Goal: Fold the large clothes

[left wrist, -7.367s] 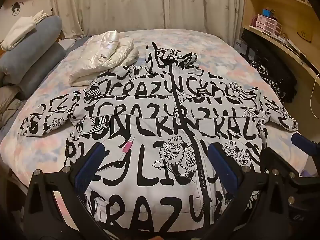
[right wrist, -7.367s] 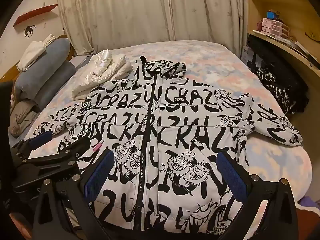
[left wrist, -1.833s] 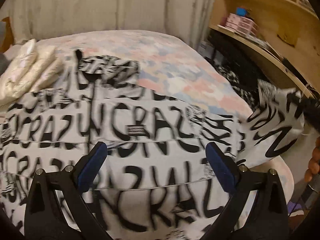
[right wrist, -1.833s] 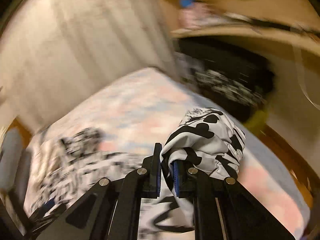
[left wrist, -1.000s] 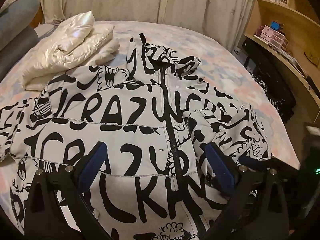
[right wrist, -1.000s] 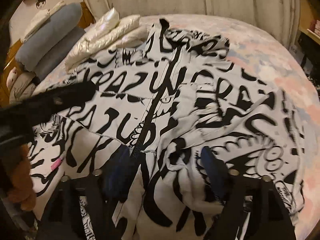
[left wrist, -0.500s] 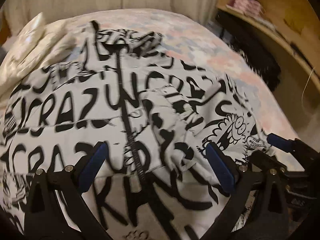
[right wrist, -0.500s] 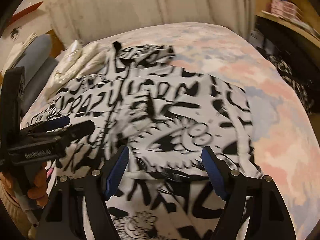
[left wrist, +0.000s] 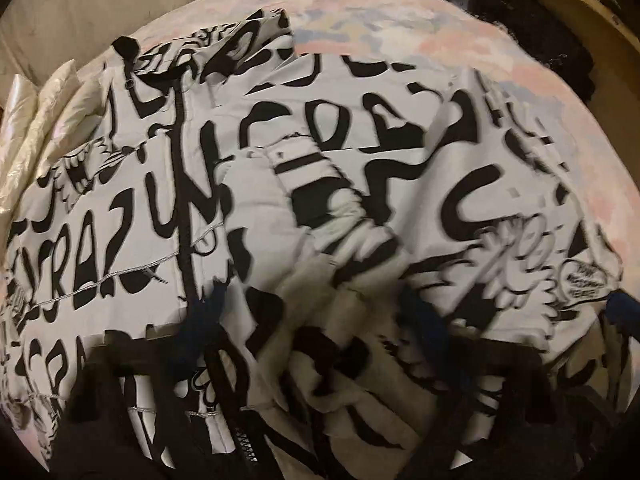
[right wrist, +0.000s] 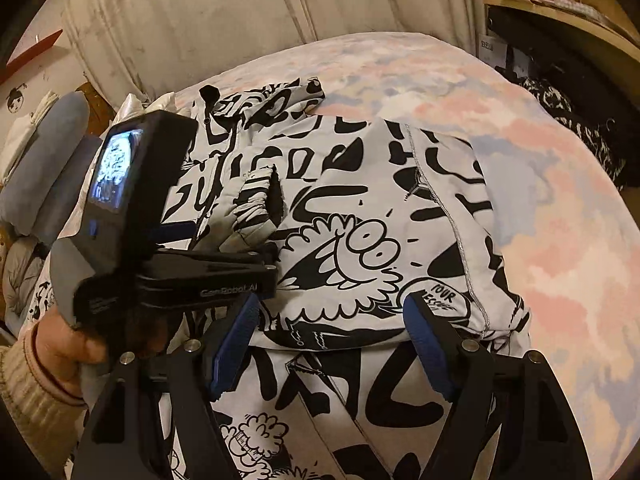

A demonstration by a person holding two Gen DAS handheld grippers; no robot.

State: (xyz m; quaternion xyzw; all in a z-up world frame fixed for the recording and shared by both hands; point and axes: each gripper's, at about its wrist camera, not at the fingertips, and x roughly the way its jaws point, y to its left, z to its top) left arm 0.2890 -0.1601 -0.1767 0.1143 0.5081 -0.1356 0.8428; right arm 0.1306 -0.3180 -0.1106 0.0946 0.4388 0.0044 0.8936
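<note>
Bed (right wrist: 560, 184): black-lettered white jacket (right wrist: 360, 208)

Wide-apart right claw (right wrist: 328, 344) above printed jacket (right wrist: 360, 220)

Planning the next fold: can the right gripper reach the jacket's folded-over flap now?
Likely yes: right gripper hangs open at the near edge of the flap, with nothing lying between them.

A bed (right wrist: 560, 184) under a pastel pink-and-blue cover carries a black-and-white lettered jacket (right wrist: 360, 208), spread across its middle with one side folded inward. At ten o'clock from the jacket, a folded cream puffer garment (left wrist: 36, 120) lies against its collar end. Grey bolsters (right wrist: 48, 160) are stacked at the bed's nine o'clock edge.
</note>
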